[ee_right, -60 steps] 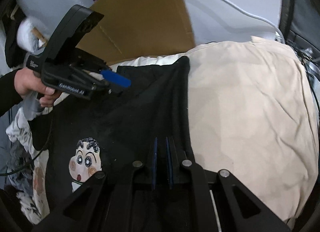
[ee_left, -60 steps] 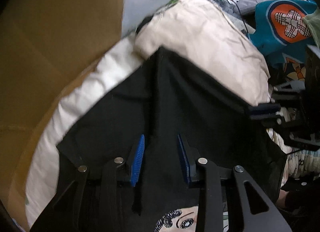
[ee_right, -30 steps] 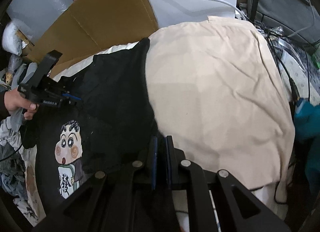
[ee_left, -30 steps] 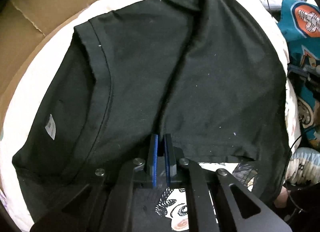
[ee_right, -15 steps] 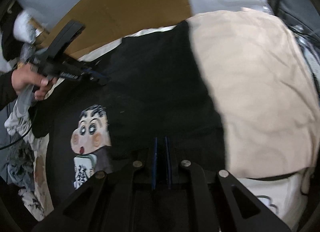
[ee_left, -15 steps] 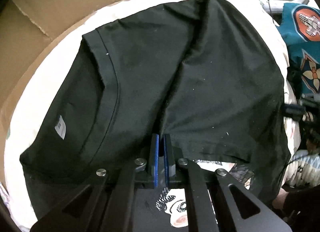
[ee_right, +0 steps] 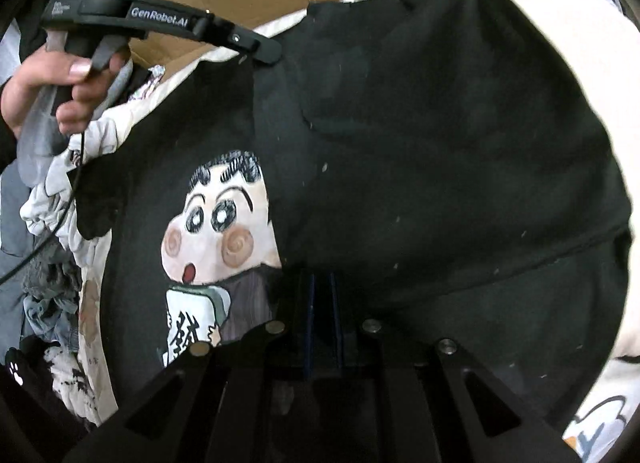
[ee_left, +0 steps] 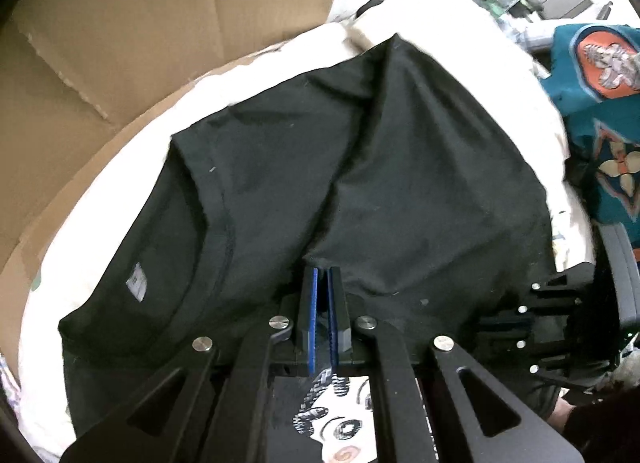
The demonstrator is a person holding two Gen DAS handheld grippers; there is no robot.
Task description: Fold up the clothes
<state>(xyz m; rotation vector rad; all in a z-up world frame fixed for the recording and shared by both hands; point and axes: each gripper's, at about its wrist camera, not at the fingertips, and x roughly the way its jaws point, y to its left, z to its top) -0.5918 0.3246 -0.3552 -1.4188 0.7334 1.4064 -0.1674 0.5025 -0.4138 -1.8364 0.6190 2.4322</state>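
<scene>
1. Black T-shirt (ee_left: 400,191) lies on a cream cushion (ee_left: 96,199), partly doubled over itself. A cartoon-face print (ee_right: 220,223) shows on the lower layer, with a plain black layer laid over its right side.
2. Left gripper (ee_left: 322,283): blue pads pressed together on an edge of the black fabric, with a ridge of cloth rising away from the tips. Reads as clamped on the shirt.
3. Right gripper (ee_right: 322,287): jaws drawn in narrow at the folded edge, beside the print. The pads are dark against dark cloth, so the pinch itself is hard to see; judged to be closed on the T-shirt.
4. The person's hand (ee_right: 56,91) around the left tool's handle shows in the right wrist view.
5. Handling, as a judgement: thin knit, light, limp and not fragile. It will sag and drape between the two holds and drag on the cushion cover. Best taken at hems or seams, such as the collar band near the neck label (ee_left: 137,286), where layers bunch enough to pinch.
6. Hidden or unclear: the far sleeve, the lower hem and how many layers each gripper holds. Cardboard (ee_left: 120,43) stands behind. A teal garment (ee_left: 600,111) is cut off at the frame edge.
</scene>
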